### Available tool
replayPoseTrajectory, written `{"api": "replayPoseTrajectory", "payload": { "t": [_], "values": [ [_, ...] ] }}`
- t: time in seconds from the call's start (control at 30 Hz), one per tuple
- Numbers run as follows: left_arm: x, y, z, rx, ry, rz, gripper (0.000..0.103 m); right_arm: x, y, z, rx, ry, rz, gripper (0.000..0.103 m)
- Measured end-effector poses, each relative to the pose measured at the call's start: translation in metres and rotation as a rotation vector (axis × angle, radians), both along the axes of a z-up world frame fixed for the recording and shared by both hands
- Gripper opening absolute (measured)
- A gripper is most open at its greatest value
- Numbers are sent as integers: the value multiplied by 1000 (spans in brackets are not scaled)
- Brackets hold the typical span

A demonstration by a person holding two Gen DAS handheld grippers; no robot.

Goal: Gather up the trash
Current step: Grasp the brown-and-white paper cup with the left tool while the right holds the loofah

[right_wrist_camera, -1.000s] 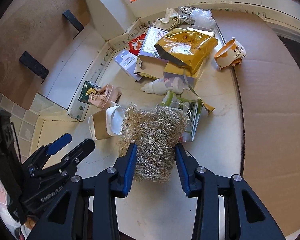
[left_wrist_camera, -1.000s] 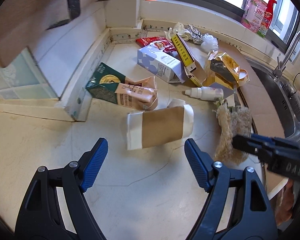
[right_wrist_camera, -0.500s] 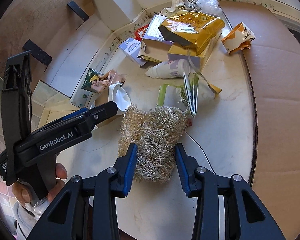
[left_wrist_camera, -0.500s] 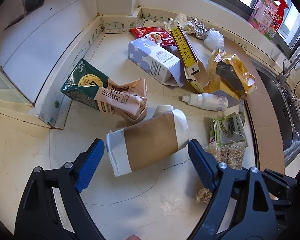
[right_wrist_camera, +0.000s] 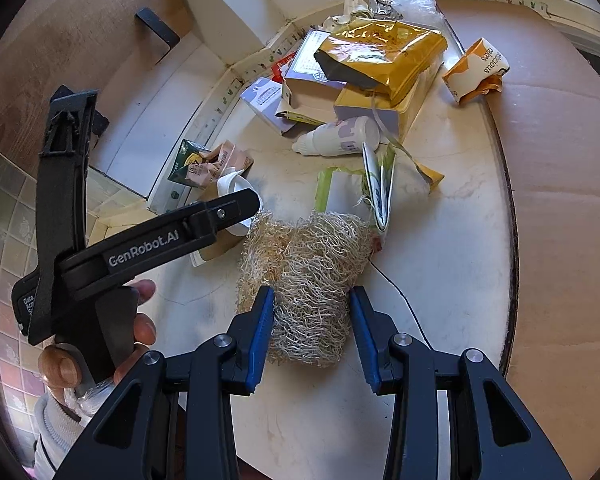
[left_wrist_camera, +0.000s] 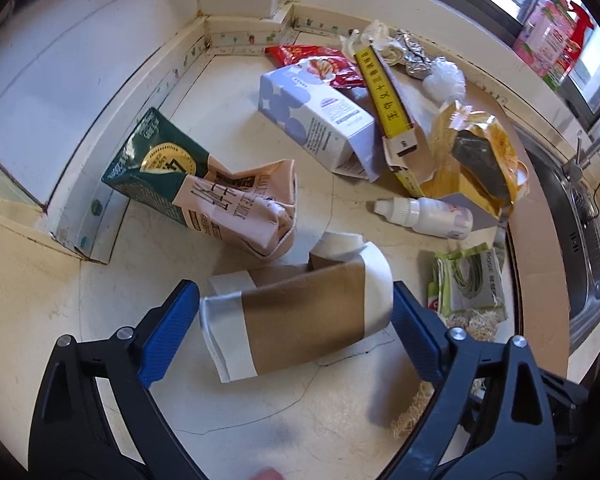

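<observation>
**Left tool straddles the paper cup; right tool clamps the loofah**

The left tool [left_wrist_camera: 296, 328] stands wide apart, one blue pad on each side of a crushed paper cup [left_wrist_camera: 300, 320] that lies on its side on the surface [left_wrist_camera: 32, 320]. Whether the pads touch the cup cannot be told. The cup carries a brown sleeve, and its white rim points toward the right pad.

The right tool [right_wrist_camera: 311, 332] grips a straw-coloured loofah [right_wrist_camera: 306, 276] between its blue pads. The far end of the loofah extends forward over the surface [right_wrist_camera: 440, 272].

Just beyond the cup lies a crumpled green-and-pink carton [left_wrist_camera: 204, 192], with its green end against the low wall ledge [left_wrist_camera: 96, 140]. Farther back lies a white-and-blue carton [left_wrist_camera: 312, 120], with a long yellow box [left_wrist_camera: 384, 96] beside it. A small white bottle [left_wrist_camera: 424, 216] lies on its side near a gold foil bag [left_wrist_camera: 476, 160]. A green wrapper [left_wrist_camera: 468, 284] lies right of the cup, touching the loofah.

In the right wrist view, a torn orange paper cup [right_wrist_camera: 476, 70] lies well apart on a cardboard sheet [right_wrist_camera: 560, 200].
</observation>
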State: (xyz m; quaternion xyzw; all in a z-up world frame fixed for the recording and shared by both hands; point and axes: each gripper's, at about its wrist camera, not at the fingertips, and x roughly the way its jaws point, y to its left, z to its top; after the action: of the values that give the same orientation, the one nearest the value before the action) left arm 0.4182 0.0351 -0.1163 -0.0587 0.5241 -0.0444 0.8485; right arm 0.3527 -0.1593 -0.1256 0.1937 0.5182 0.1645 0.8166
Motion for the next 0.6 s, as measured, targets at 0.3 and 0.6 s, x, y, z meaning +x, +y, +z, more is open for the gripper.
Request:
{"api": "replayPoseTrajectory", "payload": {
  "t": [0.3,0.6],
  "values": [
    [-26,2,7,-14,-31,4,81,-10,3,5,-10,-5,23,37],
    [-109,2,50,-20,-96,-40,81,-56,-7,30,-3,-34,24,37]
  ]
}}
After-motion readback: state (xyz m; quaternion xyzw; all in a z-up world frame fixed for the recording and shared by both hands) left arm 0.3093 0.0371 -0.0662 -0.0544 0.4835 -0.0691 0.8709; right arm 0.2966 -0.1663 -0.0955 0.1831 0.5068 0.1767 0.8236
